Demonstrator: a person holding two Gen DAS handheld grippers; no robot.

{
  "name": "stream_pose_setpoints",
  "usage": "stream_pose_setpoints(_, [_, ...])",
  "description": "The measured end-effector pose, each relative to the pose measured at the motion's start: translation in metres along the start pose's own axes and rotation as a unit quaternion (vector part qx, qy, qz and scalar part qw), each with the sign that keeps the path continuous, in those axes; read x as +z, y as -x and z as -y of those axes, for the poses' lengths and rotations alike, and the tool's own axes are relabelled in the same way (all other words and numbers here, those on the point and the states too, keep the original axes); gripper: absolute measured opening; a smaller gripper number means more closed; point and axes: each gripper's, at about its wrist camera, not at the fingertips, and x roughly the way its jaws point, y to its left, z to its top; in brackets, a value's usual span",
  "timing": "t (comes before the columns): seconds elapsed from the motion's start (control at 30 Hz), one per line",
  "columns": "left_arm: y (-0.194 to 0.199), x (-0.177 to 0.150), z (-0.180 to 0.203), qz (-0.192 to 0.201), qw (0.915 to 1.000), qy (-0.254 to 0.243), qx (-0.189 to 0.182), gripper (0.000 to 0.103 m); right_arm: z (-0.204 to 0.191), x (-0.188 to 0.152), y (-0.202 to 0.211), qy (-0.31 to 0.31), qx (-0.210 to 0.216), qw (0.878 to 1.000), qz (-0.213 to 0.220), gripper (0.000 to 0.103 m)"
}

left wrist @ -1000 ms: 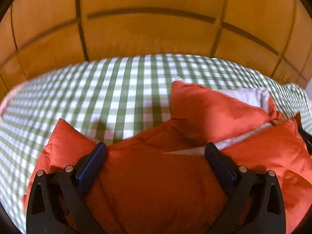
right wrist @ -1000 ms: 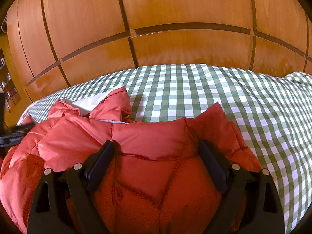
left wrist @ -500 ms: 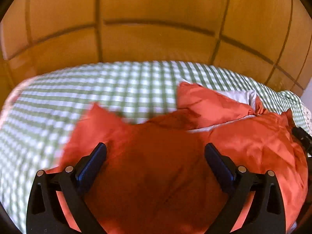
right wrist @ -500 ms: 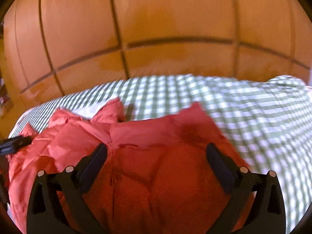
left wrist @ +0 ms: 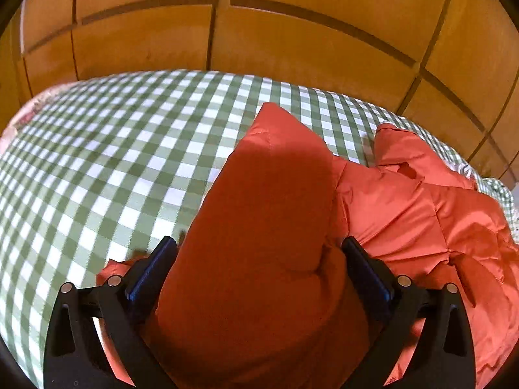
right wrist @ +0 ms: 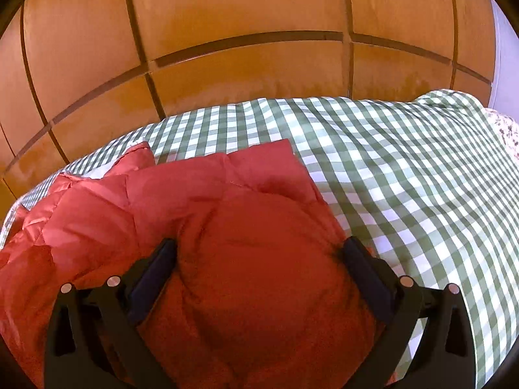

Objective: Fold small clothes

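An orange-red puffer jacket (left wrist: 405,201) lies on a green-and-white checked bed cover (left wrist: 113,162). One puffy sleeve (left wrist: 279,168) runs away from the camera and bulges up between the jaws of my left gripper (left wrist: 259,246). Those jaws stand wide, and the blue pads flank the sleeve without squeezing it. In the right wrist view the jacket (right wrist: 181,201) spreads to the left. A rounded fold of it swells between the wide-open jaws of my right gripper (right wrist: 259,244). A strip of white lining (right wrist: 97,171) shows at the far left edge.
A wall of orange wooden panels (left wrist: 292,48) stands right behind the bed, also seen in the right wrist view (right wrist: 243,16). The checked cover (right wrist: 405,168) stretches bare to the right, and a floral cloth (right wrist: 504,129) lies at its far right edge.
Both grippers have slid sideways over the jacket. In the left wrist view the sleeve now lies between the jaws and the body sits to the right. The right jaws have widened slightly.
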Motion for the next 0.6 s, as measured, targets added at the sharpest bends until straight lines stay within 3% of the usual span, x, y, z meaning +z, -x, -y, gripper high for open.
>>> stream_pose_setpoints(0.13, [0.026, -0.013, -0.003, 0.009, 0.9999, 0.011, -0.004, 0.100, -0.009, 0.000, 0.016, 0.017, -0.031, 0.999, 0.002, 0.101])
stream_pose_setpoints(0.23, [0.060, -0.034, -0.007, 0.052, 0.9979, 0.038, 0.001, 0.100, -0.020, -0.007, 0.038, 0.028, -0.061, 0.998, 0.015, 0.101])
stream_pose_setpoints(0.43, [0.101, -0.070, -0.007, 0.082, 0.9919, 0.090, -0.033, 0.100, -0.042, -0.030, 0.080, 0.038, -0.058, 0.997, 0.040, 0.101])
stream_pose_setpoints(0.6, [0.112, -0.078, 0.006, 0.096, 0.9906, 0.090, -0.037, 0.100, -0.045, -0.036, 0.087, 0.026, -0.045, 0.998, 0.032, 0.101])
